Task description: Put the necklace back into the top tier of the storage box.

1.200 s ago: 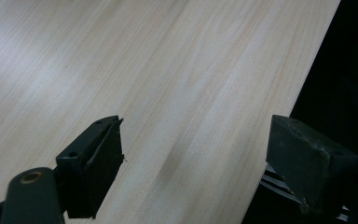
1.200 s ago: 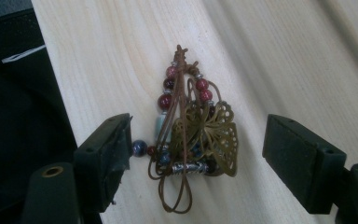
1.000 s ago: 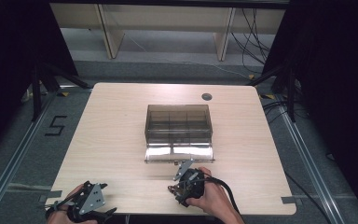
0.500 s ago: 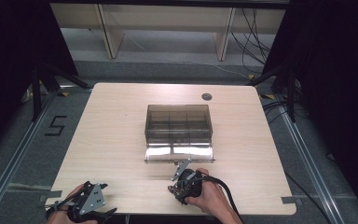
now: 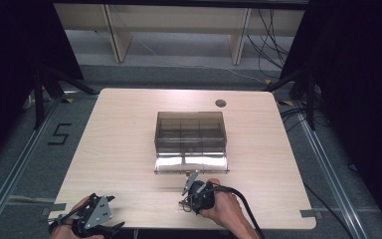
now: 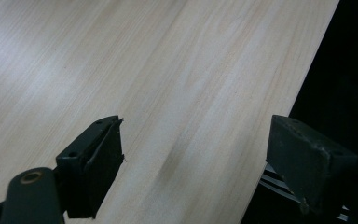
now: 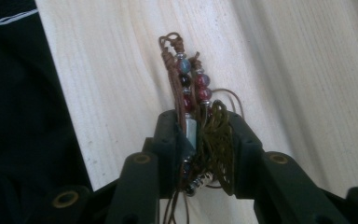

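The beaded cord bracelet (image 7: 196, 116) is sitting clamped between the jaws of the right gripper (image 5: 195, 191), its long axis running along them, beads poking past the tips. This gripper is hovering at the near table (image 5: 119, 149) edge, and the compartment box (image 5: 190, 132) with its lid folded open is lying just ahead. The left gripper (image 6: 196, 158) is standing apart with jaws spread wide, holding nothing, so the right hand (image 5: 224, 209) is nearer.

Black left gripper (image 5: 95, 219) carries a grey three-cornered plate; black jaws.
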The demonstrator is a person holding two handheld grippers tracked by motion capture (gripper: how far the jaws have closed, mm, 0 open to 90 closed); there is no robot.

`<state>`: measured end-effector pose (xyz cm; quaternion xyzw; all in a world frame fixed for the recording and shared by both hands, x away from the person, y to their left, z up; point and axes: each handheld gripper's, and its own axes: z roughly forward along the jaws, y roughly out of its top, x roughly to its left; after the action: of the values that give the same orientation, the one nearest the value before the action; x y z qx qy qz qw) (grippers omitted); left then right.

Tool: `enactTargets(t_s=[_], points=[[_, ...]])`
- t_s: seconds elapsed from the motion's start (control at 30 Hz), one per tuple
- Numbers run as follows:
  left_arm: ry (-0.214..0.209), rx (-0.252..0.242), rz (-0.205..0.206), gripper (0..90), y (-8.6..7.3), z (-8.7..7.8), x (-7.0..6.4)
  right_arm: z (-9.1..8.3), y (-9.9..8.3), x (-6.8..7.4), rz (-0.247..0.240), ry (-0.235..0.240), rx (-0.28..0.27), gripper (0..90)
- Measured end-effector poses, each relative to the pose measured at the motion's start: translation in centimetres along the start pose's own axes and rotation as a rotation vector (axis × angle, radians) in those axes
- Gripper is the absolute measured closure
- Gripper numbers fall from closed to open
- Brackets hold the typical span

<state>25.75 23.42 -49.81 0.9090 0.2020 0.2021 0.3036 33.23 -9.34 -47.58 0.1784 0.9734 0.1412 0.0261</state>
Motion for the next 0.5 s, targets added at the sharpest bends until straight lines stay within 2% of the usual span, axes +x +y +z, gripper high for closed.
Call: enactTargets(t_s=[0.03, 0.1, 0.17, 0.2, 0.23, 0.3, 0.33, 0.4, 0.5], points=[[0.0, 0.001, 0.001, 18.0, 0.0, 0.0, 0.0, -0.2, 0.0, -0.1, -0.028, -0.001, -0.02, 75.0], [-0.001, 0.002, 0.0, 18.0, 0.0, 0.0, 0.0, -0.8, 0.1, -0.1, -0.042, 0.005, -0.036, 78.2], [-0.001, 0.001, 0.0, 18.0, 0.0, 0.0, 0.0, -1.0, 0.1, 0.0, -0.041, -0.006, -0.031, 78.2], [-0.001, 0.002, 0.0, 18.0, 0.0, 0.0, 0.0, -1.3, 0.2, -0.1, -0.066, -0.001, -0.032, 78.3], [0.022, 0.001, 0.001, 18.0, 0.0, 0.1, -0.1, -1.3, 0.2, -0.1, -0.066, -0.001, -0.032, 78.3], [0.015, 0.001, 0.001, 18.0, 0.0, 0.1, 0.0, -1.5, 0.2, -0.1, -0.063, 0.001, -0.037, 78.2], [-0.002, 0.002, -0.001, 18.0, 0.0, 0.0, 0.0, -1.6, 0.2, -0.2, -0.07, 0.002, -0.042, 78.3], [0.003, 0.004, 0.0, 18.0, 0.0, 0.0, 0.1, -2.2, 0.3, -0.1, -0.051, -0.006, -0.042, 78.2], [0.011, 0.003, -0.005, 18.0, -0.1, -0.1, 0.2, -3.3, 0.6, -0.1, -0.071, -0.005, -0.06, 78.2]])
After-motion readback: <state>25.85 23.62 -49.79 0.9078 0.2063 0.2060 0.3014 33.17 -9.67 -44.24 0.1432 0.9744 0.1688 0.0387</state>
